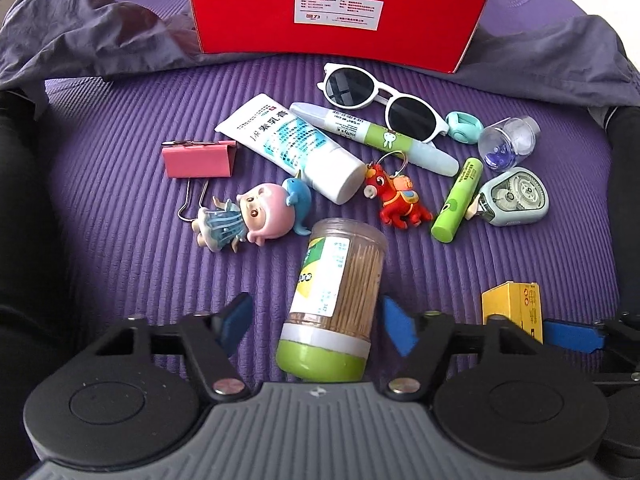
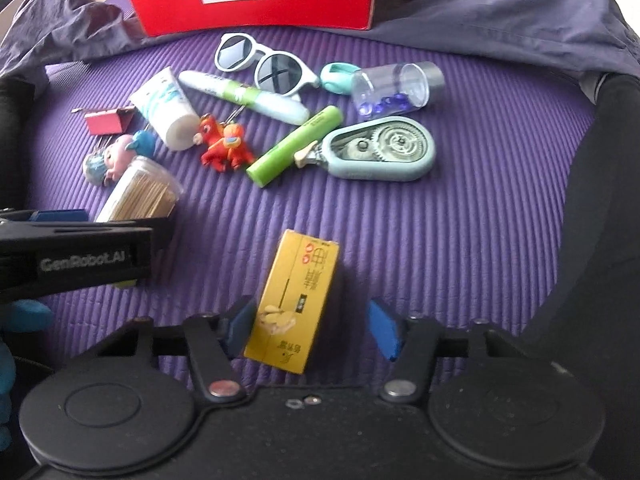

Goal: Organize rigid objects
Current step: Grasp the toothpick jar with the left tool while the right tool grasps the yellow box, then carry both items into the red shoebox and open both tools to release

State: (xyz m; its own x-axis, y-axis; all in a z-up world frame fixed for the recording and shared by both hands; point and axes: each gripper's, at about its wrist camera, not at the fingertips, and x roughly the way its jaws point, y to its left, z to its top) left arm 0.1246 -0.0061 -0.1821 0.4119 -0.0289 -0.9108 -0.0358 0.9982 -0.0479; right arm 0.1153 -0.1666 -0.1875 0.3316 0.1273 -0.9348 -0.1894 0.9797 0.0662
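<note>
On the ribbed purple mat, my view takes in the red box at the far edge, clutter spread before it. My left gripper straddles the toothpick jar, lying with its green cap towards me; both blue pads stand clear of it, half open. My right gripper brackets the yellow carton: left pad seems to touch it, right pad apart, so nothing is gripped.
</note>
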